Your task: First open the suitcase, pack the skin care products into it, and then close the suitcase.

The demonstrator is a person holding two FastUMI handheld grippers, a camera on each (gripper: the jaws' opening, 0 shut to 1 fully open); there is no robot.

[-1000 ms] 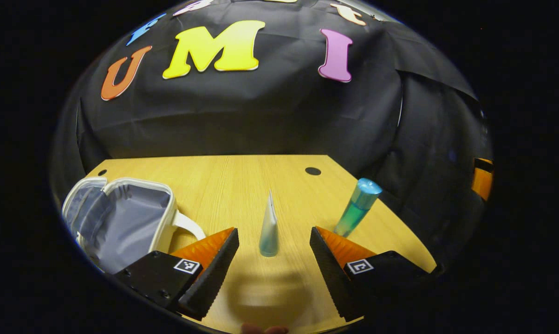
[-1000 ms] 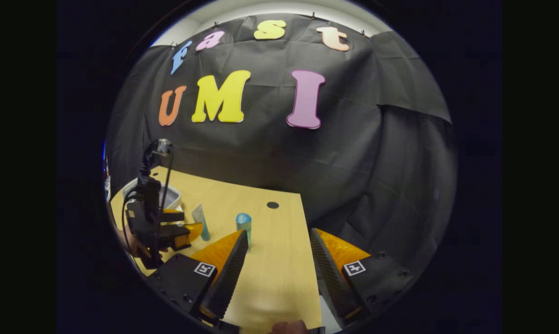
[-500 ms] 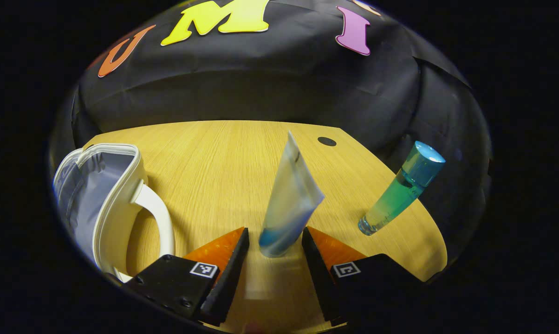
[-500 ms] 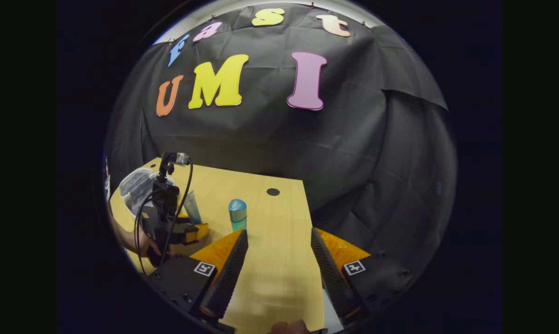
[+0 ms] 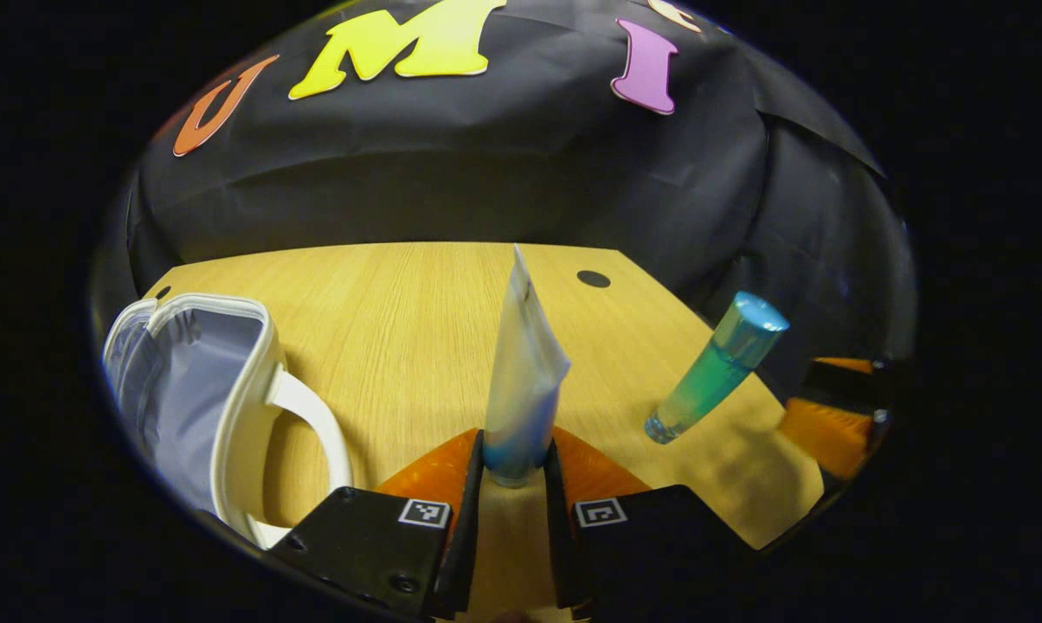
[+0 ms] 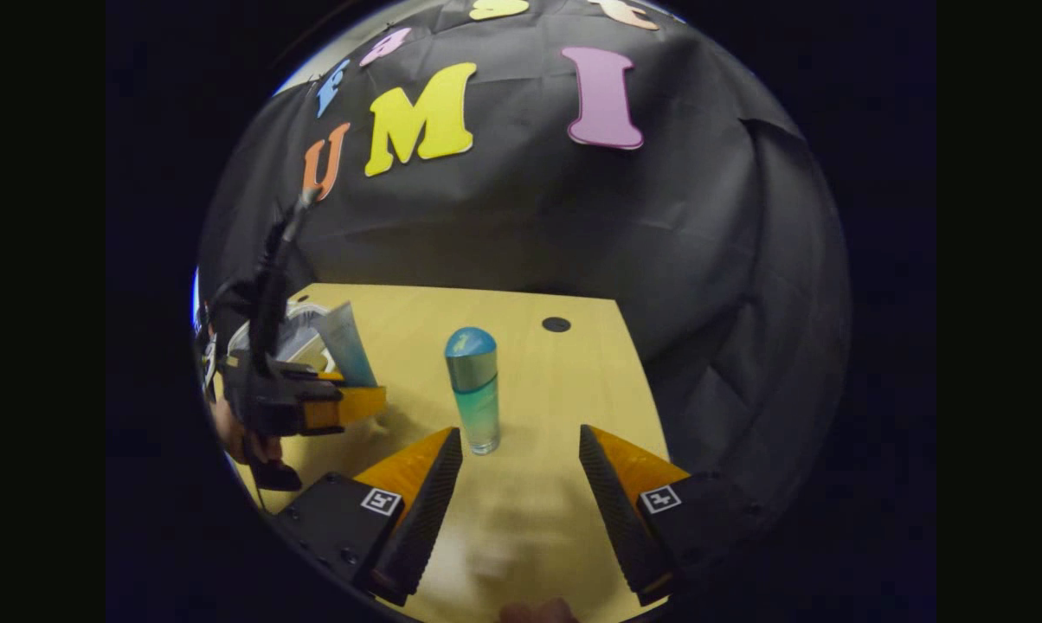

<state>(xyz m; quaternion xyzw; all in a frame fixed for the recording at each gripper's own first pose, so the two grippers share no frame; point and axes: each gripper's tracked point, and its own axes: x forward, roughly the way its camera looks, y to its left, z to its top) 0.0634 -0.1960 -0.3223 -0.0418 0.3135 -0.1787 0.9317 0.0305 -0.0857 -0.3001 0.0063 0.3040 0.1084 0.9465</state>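
Squeeze tube (image 5: 521, 381) standing cap-down on the worktop (image 5: 400, 320), long axis upright, crimped flat end on top, cap end clamped between both fingers of the left hand-held gripper (image 5: 512, 472); seen in the right gripper view too (image 6: 348, 344), rising out of that same left hand-held gripper (image 6: 348, 405). Open white suitcase (image 5: 201, 381), a small zip case with grey lining and a loop handle, lying to the left of the tube in the left gripper view, mouth gaping toward the tube, near but apart. So: carry leftward, probably with the tube tipped over to fit the opening, judging by the tube's height against the case. Teal bottle (image 6: 476, 389) with a blue cap standing upright well to the other side, just ahead and slightly left of the right hand-held gripper (image 6: 521, 467), fingers spread wide and holding nothing. Right side clearly nearer the bottle (image 5: 711, 368), left side nearer the suitcase. Bottle not yet gripped, nothing visibly packed yet, lid left to close
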